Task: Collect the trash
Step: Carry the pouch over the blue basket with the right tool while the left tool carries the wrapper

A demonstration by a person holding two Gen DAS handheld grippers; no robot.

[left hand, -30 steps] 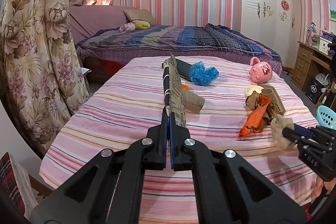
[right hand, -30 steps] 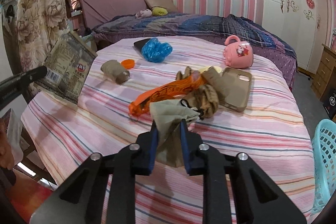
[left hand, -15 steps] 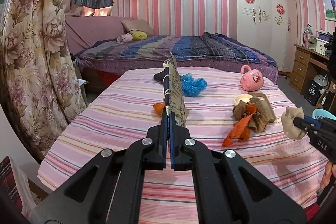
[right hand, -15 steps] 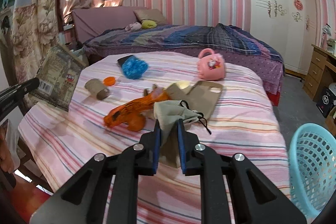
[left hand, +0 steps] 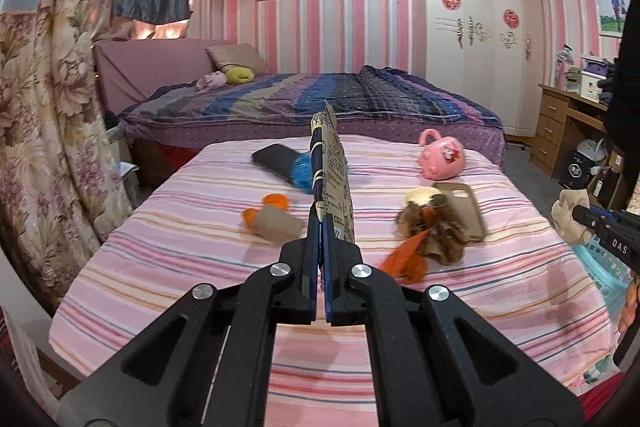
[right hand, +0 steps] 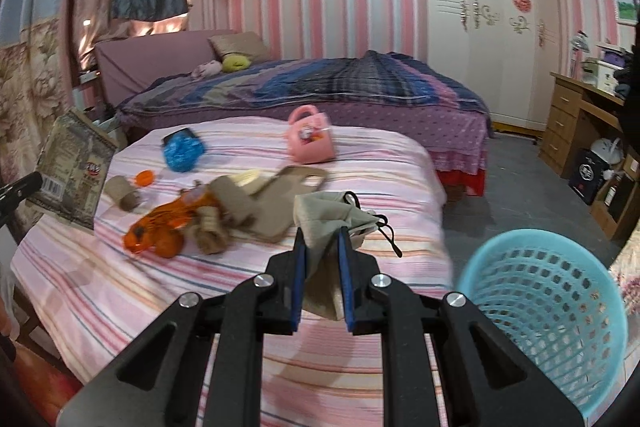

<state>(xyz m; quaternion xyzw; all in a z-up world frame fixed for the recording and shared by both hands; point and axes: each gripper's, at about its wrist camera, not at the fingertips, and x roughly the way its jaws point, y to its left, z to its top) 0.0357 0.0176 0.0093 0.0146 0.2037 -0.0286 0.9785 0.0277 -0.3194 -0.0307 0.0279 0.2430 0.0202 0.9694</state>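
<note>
The crumpled beige cloth pouch with a black drawstring (right hand: pixel 328 223) sits pinched between the jaws of your right gripper (right hand: pixel 322 247), held in the air above the near right part of the pink striped bedspread (right hand: pixel 120 287), and your left gripper (left hand: pixel 320 227) is clamped shut on the flat printed brown snack wrapper (left hand: pixel 338 183), which stands on edge above the middle of the bed. So you are in the carrying step, with both pieces lifted and neither yet dropped. The light blue plastic lattice basket (right hand: pixel 552 311) stands on the floor just off the bed's near right corner, close to the pouch, and I judge that to be where both loads belong. The next move calls for bringing the right gripper over the basket's open mouth before you part the jaws, then following with the wrapper from further left; the dangling drawstring could catch on the rim. More remains on the bed: an orange mesh bag (right hand: pixel 160 227) tangled with brown crumpled paper, a tan phone case (right hand: pixel 288 203) beside it, a small cardboard tube (right hand: pixel 122 193) and an orange cap (right hand: pixel 145 177) to the left, a blue crinkled plastic bag (right hand: pixel 182 153) further back, and a pink toy handbag (right hand: pixel 310 141) at the far side, which may not be trash. Nothing lies between the pouch and the basket.
</note>
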